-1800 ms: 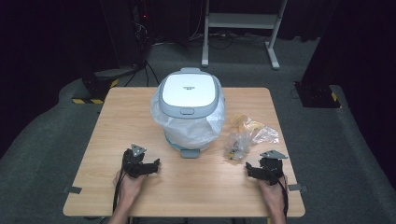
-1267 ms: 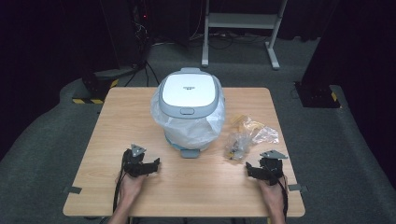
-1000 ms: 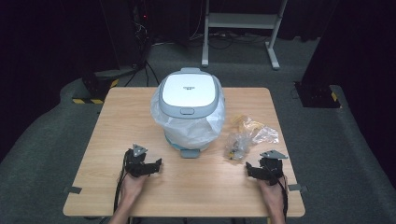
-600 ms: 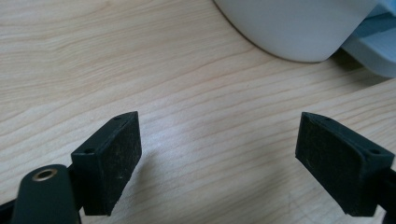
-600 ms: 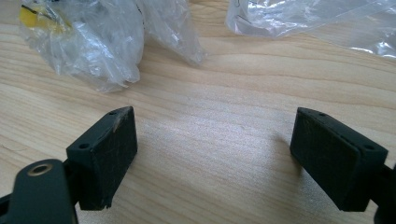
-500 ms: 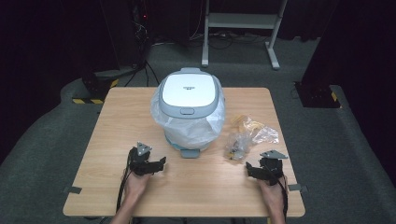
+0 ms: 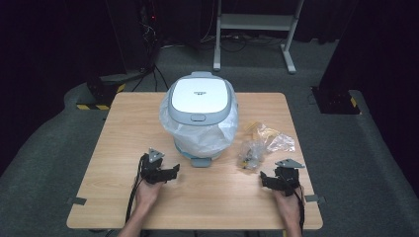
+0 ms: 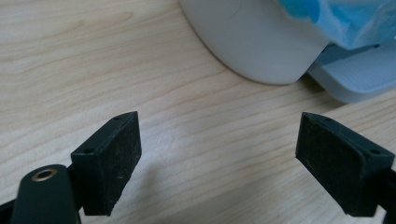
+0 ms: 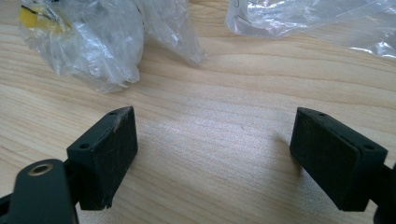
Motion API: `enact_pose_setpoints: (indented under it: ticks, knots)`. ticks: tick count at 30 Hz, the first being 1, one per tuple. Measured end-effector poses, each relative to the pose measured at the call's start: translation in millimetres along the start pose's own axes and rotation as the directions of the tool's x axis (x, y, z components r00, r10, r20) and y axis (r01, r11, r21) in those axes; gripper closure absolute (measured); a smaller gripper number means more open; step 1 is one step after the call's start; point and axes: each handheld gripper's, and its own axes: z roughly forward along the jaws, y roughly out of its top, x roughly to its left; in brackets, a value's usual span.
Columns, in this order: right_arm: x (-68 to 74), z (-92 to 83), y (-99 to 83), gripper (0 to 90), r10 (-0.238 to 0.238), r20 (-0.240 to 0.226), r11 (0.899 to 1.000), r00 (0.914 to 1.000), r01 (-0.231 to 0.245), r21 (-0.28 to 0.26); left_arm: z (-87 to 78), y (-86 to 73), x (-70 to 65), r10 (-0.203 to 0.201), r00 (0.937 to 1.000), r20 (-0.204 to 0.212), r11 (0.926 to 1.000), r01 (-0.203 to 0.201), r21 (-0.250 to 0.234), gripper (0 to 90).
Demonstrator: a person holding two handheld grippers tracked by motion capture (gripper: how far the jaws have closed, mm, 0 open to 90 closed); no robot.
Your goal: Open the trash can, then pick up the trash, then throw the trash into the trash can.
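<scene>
A white bin (image 7: 200, 106) with a grey-rimmed lid and a clear bag liner stands mid-table. My left gripper (image 7: 173, 171) rests on the wood at the bin's front left, jaws wide open and empty, pointing at its base. In the left gripper view the left gripper (image 8: 229, 158) faces the bin's rounded white base (image 8: 252, 42) and a pale blue foot plate (image 8: 359, 77). My right gripper (image 7: 263, 178) lies open at the front right, and in its own view the right gripper (image 9: 224, 158) has crumpled clear bags (image 9: 88, 42) just beyond it.
A heap of crumpled plastic bags (image 7: 262, 140), one with something yellow inside, lies right of the bin. The wooden table (image 7: 123, 128) ends close behind both hands. Dark floor, cables and a metal stand (image 7: 254, 22) lie beyond the far edge.
My left gripper has slid a little right and forward, closer to the bin's base. The right gripper, bin and bags have stayed put.
</scene>
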Motion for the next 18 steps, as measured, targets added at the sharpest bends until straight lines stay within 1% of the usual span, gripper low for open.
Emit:
enact_pose_setpoints:
  ticks: [2, 4, 7, 9, 14, 16, 18]
  knots:
    - [0.0, 0.0, 0.0, 14.9, 0.000, 0.000, 1.000, 1.0000, 0.000, 0.000, 1.4, 4.5, -2.4, 0.005, 1.0000, 0.007, 1.0000, -0.005, 0.000, 14.7]
    - [0.0, 0.0, 0.0, 14.9, 0.000, 0.000, 1.000, 1.0000, 0.000, 0.000, 1.5, 5.7, -3.2, 0.008, 0.9999, 0.009, 1.0000, -0.008, -0.003, 14.7]
    - [0.3, -0.1, 0.0, 14.9, 0.004, 0.000, 1.000, 1.0000, -0.004, 0.001, 3.0, 8.7, -5.7, 0.007, 0.9999, 0.014, 1.0000, -0.007, -0.007, 14.7]
    - [0.2, -0.1, 0.0, 15.0, 0.004, -0.001, 1.000, 1.0000, -0.004, 0.001, 4.4, 9.8, -7.6, 0.000, 0.9997, 0.024, 1.0000, 0.001, -0.008, 14.7]
    - [0.0, 0.0, 0.0, 15.0, 0.000, 0.000, 1.000, 1.0000, 0.000, 0.000, 7.3, 12.6, -10.9, 0.011, 0.9994, 0.033, 0.9999, -0.011, 0.003, 14.7]
    - [-0.1, 0.0, 0.0, 15.0, 0.000, -0.001, 1.000, 1.0000, 0.000, 0.000, 7.7, 14.7, -11.9, 0.001, 0.9990, 0.044, 1.0000, -0.001, -0.003, 14.7]
    - [0.2, -0.1, 0.0, 15.0, 0.003, -0.001, 1.000, 1.0000, -0.003, 0.001, 7.8, 15.5, -12.5, -0.002, 0.9989, 0.047, 1.0000, 0.002, -0.006, 14.7]
